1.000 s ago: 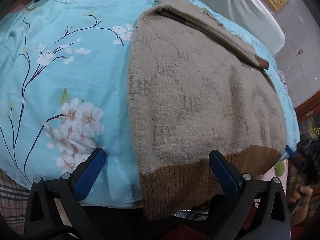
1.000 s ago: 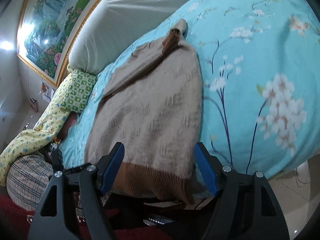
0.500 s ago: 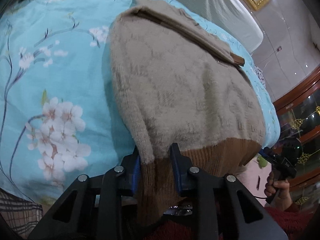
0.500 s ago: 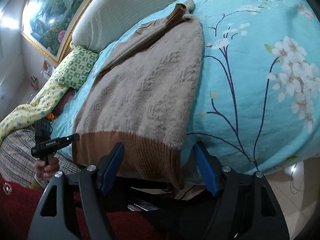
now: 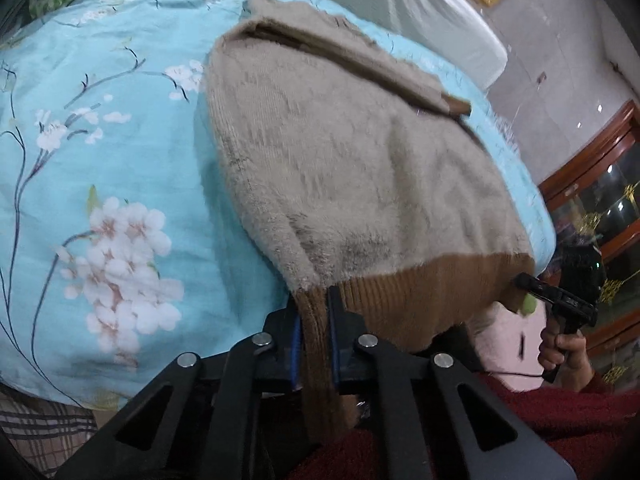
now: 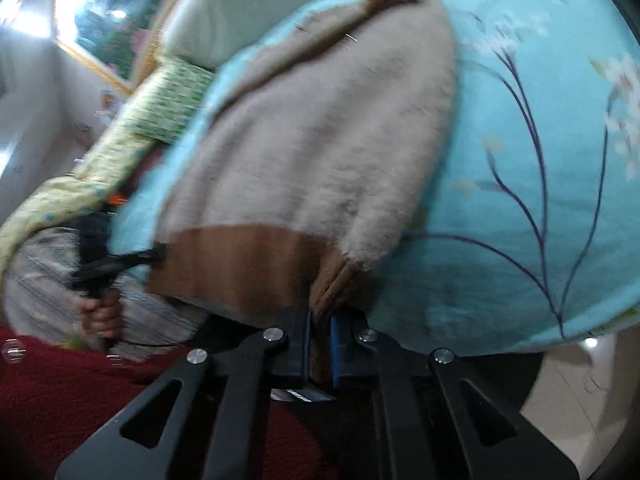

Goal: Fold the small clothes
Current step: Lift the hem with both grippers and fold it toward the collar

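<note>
— Two grippers on the garment?

— Confirmed. Left gripper [image 5: 316, 332], bottom centre of its own view: jaws clenched on the brown ribbed hem of the sweater [image 5: 352, 168], at the hem's left corner. Right gripper [image 6: 319, 332], bottom centre of its view: jaws clenched on the same hem, at its right corner.

— Location of the sweater?

— Lying on the bed [image 5: 100, 140], over a turquoise floral bedsheet. Beige body fills the middle of both views; the hem sits at the bed's near edge, the brown-trimmed folded part toward the upper frame.

— Anything else noted?

— Right hand [image 5: 564, 354] grips its tool handle at lower right of the left view. Left hand [image 6: 100, 314] shows at lower left of the right view. Green patterned pillow [image 6: 176, 100] at upper left there. Right view is blurred.
</note>
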Demonstrator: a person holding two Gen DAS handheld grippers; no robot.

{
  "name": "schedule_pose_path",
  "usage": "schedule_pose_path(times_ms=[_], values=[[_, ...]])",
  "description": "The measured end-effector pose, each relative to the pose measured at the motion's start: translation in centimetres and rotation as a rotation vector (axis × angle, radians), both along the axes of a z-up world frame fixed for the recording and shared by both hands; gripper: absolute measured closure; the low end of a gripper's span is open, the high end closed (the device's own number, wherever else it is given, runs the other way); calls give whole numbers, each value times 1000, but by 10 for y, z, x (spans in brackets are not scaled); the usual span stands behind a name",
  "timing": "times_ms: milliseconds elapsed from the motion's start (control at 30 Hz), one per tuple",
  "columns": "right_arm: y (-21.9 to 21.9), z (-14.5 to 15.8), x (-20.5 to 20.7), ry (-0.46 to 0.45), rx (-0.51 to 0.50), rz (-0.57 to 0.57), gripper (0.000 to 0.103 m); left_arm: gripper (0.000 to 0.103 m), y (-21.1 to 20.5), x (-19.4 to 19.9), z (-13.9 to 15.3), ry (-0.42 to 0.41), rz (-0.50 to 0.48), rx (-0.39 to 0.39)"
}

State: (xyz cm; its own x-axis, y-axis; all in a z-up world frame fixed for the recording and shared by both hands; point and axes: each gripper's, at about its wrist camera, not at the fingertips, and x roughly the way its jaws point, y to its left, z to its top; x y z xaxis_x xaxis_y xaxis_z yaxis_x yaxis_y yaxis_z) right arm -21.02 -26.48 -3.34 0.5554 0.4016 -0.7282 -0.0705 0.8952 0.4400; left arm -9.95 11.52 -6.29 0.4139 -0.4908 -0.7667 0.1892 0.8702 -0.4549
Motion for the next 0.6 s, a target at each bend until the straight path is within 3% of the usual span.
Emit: schedule_pose_path(times_ms=[67,267,400,600], values=[[-4,23,-1,-83,84,13,95,96,7,4,9,-25,22,-48],[-14,70,15,-227,179,9,95,96,20,22,48,-134,64,-173],[-13,90,36,-288,218,27,95,96,18,42,64,-180,70,-213],[-7,109,79,-332,230,56,95,97,3,81,79,-209,60,-210]])
